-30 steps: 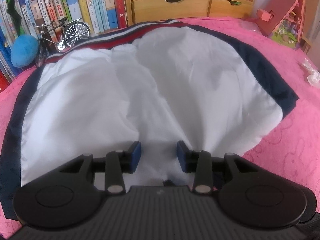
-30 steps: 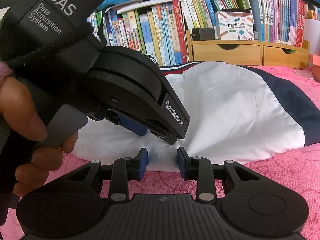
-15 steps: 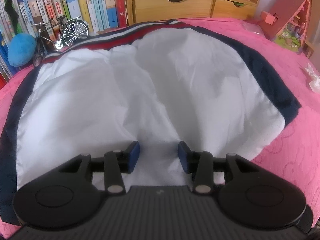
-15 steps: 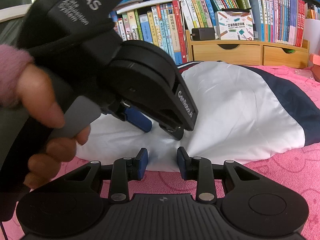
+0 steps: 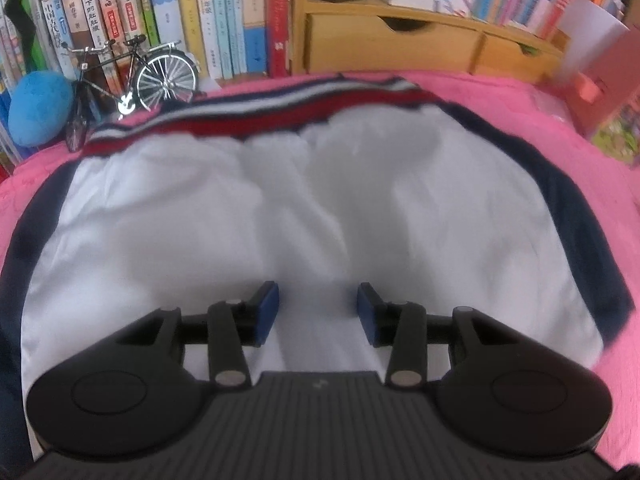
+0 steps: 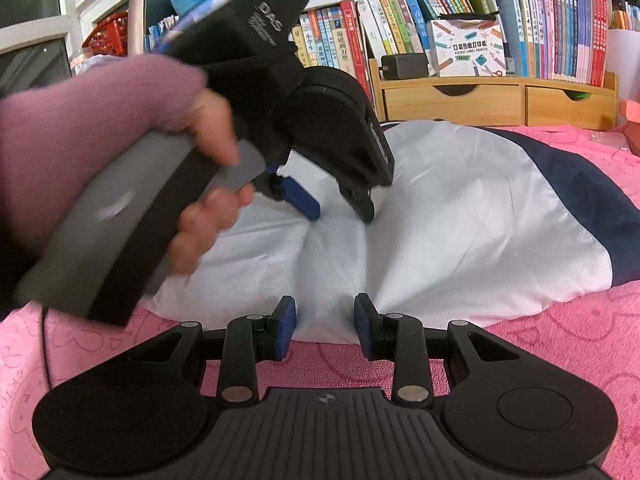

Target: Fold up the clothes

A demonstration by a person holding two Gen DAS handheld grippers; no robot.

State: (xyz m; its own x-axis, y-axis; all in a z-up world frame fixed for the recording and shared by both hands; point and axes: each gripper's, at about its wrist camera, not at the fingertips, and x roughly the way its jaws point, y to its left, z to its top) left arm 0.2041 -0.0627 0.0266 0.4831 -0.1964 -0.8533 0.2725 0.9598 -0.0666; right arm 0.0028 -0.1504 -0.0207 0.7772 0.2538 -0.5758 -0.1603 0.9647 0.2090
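A white garment with navy side bands and a red, white and navy striped hem lies folded on the pink bed cover. My left gripper is open above the white cloth and holds nothing. It also shows in the right wrist view, lifted over the garment, held by a hand in a pink sleeve. My right gripper is open at the garment's near white edge, empty.
A row of books, a model bicycle and a blue plush ball stand behind the garment. A wooden drawer unit sits at the back. A pink toy house is at the far right.
My left gripper has risen and moved back over the garment, with its jaws still open. My right gripper has held its place at the near edge.
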